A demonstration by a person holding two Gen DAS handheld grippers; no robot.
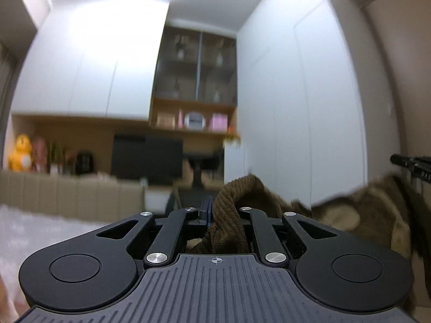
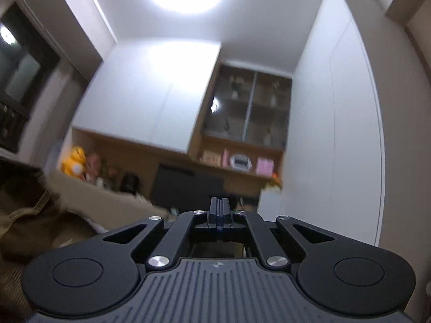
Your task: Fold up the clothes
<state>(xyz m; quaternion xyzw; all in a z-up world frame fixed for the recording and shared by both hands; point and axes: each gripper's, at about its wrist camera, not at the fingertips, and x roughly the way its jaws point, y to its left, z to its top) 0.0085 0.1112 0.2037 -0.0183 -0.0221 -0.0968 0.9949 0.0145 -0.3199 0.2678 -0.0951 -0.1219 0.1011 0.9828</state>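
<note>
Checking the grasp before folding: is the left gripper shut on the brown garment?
Shut on it: the left gripper pinches the brown ribbed garment, which bunches between its fingers.

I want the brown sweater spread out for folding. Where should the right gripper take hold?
Probably the free ribbed edge of the brown sweater, reached from its right side. The left gripper already pinches one bunch; the right gripper looks shut on nothing.

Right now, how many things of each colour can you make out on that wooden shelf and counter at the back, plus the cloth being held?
Yellow: 1, the plush toy
Pink: 2, the boxes on the shelf
Black: 2, the screen and the kettle
Brown: 1, the ribbed cloth in the left tongs
Total: 6
</note>
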